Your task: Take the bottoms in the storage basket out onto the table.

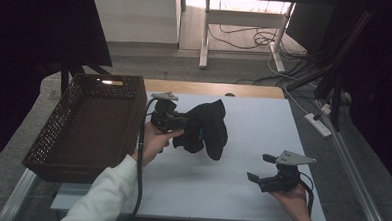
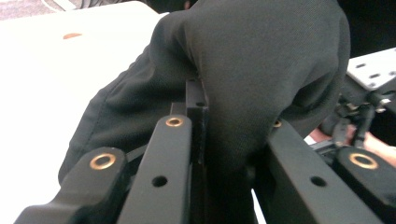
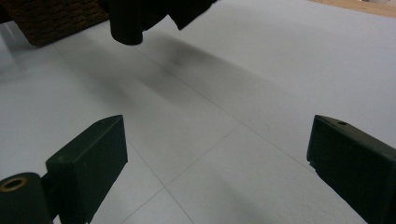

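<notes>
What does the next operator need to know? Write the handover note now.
Left gripper: shut on the black cloth, holding it up above the white mat, beside the basket.
Right gripper: open, nothing between its jaws, low over the mat's near right corner.
Done: cloth picked up off the mat.
Left: probably the cloth goes into the basket, which looks empty; the gripper has not yet carried it over the rim.

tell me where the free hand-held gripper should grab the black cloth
Best the lower hanging end of the black cloth, approached from the right hand-held gripper side. That end dangles free toward it, while the left hand-held gripper already pinches the bunched top.
</notes>
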`<state>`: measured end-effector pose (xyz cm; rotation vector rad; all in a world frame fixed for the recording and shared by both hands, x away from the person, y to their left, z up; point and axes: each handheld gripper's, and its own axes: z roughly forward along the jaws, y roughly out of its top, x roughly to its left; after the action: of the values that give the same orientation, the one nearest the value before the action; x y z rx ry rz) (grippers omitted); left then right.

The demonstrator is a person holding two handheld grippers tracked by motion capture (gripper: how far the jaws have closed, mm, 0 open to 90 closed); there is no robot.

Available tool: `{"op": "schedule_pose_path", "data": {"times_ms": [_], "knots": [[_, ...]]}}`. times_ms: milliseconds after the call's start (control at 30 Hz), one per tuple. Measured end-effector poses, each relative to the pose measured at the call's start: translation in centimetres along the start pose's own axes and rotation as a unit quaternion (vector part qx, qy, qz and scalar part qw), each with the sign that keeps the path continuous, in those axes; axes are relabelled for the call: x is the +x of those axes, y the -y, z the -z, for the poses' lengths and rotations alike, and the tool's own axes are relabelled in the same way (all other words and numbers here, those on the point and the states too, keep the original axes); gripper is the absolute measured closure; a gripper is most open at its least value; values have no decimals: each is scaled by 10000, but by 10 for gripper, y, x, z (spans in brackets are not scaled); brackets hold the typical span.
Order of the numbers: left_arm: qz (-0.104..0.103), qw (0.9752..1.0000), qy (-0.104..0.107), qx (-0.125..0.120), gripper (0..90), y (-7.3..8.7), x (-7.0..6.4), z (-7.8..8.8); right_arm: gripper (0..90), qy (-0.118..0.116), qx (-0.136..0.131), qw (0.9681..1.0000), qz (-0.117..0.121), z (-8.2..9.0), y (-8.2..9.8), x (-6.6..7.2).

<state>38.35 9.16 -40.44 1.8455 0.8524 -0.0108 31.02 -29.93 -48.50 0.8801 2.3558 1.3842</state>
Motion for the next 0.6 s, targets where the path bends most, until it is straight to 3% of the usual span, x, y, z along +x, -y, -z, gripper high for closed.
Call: {"op": "schedule_pose_path", "data": {"times_ms": [600], "knots": [[109,9983,-233,518,813,25,17,-33,50,-11,34,10000,11,-1,0,0]]}}
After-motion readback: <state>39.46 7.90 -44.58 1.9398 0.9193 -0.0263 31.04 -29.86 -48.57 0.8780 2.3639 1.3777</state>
